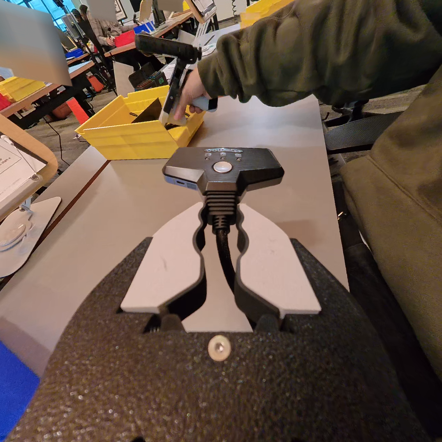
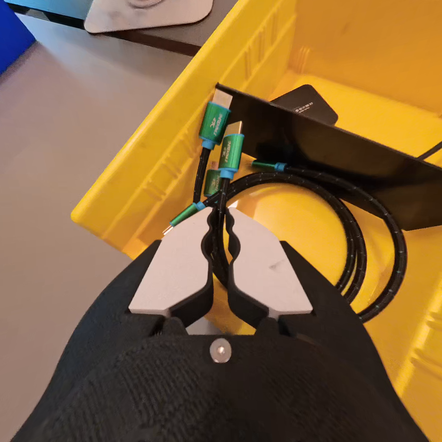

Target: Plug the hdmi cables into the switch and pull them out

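My left gripper point(image 1: 221, 205) is clamped on the ribbed strain relief of the black hdmi switch point(image 1: 222, 167), which sits flat on the grey tabletop point(image 1: 275, 134) w/ its round silver button point(image 1: 222, 166) facing up; the switch's thick black lead point(image 1: 224, 253) runs back btwn my fingers point(image 1: 172, 258). Behind it, near the tabletop's far left edge, is the yellow bin point(image 1: 129, 141), and my right hand point(image 1: 191, 98) in an olive sleeve point(image 1: 311, 52) reaches into it w/ the other tool. My right gripper point(image 2: 218, 210) is inside that bin point(image 2: 167, 148), nearly closed and pinching braided black hdmi cables point(image 2: 358, 239) just below their plugs. Two green plugs w/ blue collars point(image 2: 215, 124) stick up past the tips, leaning on the bin wall; a third point(image 2: 211, 183) sits lower behind them, and two thinner green ends lie close by. The rest of the cables are coiled on the bin floor, beside a black divider point(image 2: 334, 148), w/ a flat black box point(image 2: 303, 105) beyond it.
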`<action>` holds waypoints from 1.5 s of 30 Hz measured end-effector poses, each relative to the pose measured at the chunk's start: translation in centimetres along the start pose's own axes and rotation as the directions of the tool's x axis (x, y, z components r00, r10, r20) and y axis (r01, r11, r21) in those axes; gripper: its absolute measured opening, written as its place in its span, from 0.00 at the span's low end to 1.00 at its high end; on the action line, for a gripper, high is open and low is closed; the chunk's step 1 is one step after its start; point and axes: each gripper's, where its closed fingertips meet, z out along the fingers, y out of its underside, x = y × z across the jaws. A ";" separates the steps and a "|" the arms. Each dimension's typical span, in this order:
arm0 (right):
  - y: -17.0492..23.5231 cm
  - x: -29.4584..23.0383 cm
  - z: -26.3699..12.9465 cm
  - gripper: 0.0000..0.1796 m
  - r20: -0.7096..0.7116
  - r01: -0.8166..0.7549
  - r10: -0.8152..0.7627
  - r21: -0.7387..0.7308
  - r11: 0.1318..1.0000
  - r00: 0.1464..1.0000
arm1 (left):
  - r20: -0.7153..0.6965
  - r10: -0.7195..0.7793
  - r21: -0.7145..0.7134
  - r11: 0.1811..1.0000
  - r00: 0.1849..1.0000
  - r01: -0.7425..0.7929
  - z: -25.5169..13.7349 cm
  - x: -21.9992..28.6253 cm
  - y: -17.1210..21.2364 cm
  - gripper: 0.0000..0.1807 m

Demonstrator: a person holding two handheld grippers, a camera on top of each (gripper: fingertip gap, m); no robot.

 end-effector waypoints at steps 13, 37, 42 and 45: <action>-3.4 -2.5 -6.2 0.48 -0.125 0.325 -0.315 0.067 0.944 0.941 | 0.009 0.009 0.000 1.000 1.000 -0.009 0.0 -0.1 -0.1 0.12; 2.5 -41.2 -11.0 0.13 0.911 0.118 -0.013 -0.039 0.992 0.412 | 0.184 0.227 -0.154 0.968 0.956 -0.200 0.1 -0.4 -2.3 0.13; 1.3 -39.3 -10.0 0.13 0.848 0.187 -0.160 0.073 0.980 0.506 | 0.270 0.163 -0.125 0.983 0.949 -0.134 0.0 -1.4 -3.2 0.21; -1.6 -37.5 -11.2 0.13 0.838 0.113 -0.173 0.133 0.985 0.517 | 0.401 0.119 -0.027 0.993 0.908 -0.118 -2.4 -2.3 -6.5 0.28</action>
